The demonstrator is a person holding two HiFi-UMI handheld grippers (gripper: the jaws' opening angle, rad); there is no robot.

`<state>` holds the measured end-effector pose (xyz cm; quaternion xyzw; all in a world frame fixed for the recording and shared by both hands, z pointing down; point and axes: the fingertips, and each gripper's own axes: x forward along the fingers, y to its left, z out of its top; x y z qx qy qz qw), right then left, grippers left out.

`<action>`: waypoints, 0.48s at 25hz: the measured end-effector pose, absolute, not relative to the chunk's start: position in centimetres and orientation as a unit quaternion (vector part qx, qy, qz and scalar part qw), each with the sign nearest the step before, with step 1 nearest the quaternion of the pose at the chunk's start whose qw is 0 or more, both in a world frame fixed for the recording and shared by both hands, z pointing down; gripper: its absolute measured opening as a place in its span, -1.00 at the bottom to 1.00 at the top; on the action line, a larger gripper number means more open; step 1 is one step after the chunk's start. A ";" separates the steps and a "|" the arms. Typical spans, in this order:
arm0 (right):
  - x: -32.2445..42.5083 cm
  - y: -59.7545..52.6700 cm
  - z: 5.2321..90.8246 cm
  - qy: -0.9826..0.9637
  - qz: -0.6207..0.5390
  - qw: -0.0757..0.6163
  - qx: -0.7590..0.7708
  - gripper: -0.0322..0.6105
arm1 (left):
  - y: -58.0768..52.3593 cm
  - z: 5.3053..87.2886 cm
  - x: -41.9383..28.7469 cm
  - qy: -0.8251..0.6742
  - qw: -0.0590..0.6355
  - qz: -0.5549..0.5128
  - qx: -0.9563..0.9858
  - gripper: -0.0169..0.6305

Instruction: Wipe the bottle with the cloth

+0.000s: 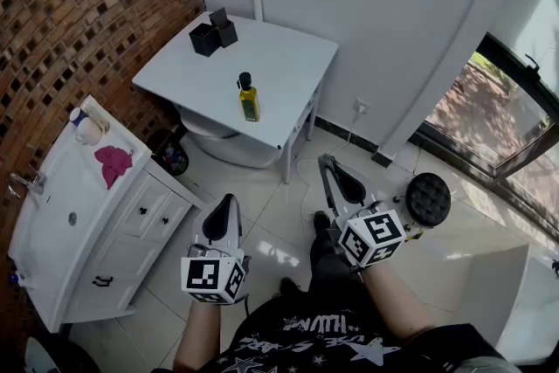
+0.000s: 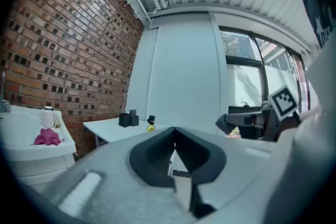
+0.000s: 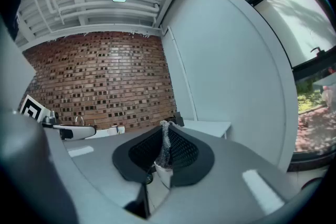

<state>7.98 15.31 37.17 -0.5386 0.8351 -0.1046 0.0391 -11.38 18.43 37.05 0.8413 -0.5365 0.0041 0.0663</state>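
The bottle (image 1: 248, 98) of yellow liquid with a black cap stands upright on the white table (image 1: 288, 65), far ahead of both grippers; it shows small in the left gripper view (image 2: 151, 124). A pink cloth (image 1: 113, 163) lies crumpled on the white sink counter (image 1: 61, 214) at the left, also seen as the cloth (image 2: 47, 137). My left gripper (image 1: 224, 200) hangs over the tiled floor, shut and empty (image 2: 174, 131). My right gripper (image 1: 327, 160) is shut too (image 3: 164, 126); a thin grey strip shows along its seam, and nothing hangs from it.
Two black boxes (image 1: 214, 33) sit at the table's far corner. A dark bin (image 1: 170, 157) and a white round tub (image 1: 229, 142) stand under the table. The counter has drawers (image 1: 144, 218) and a tap (image 1: 31, 182). A black round object (image 1: 428, 198) lies right; brick wall left.
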 end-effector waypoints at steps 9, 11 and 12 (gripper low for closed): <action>7.4 7.4 38.4 0.860 -0.111 0.045 -0.497 -0.79 | 12.0 39.3 -10.2 -0.565 0.068 0.021 0.822 -0.94; 7.6 4.8 38.7 0.864 -0.115 0.047 -0.488 -0.79 | 9.6 39.3 -9.7 -0.578 0.065 0.021 0.813 -0.94; 7.6 3.6 38.9 0.868 -0.115 0.046 -0.481 -0.79 | 8.4 39.3 -9.6 -0.587 0.061 0.022 0.807 -0.94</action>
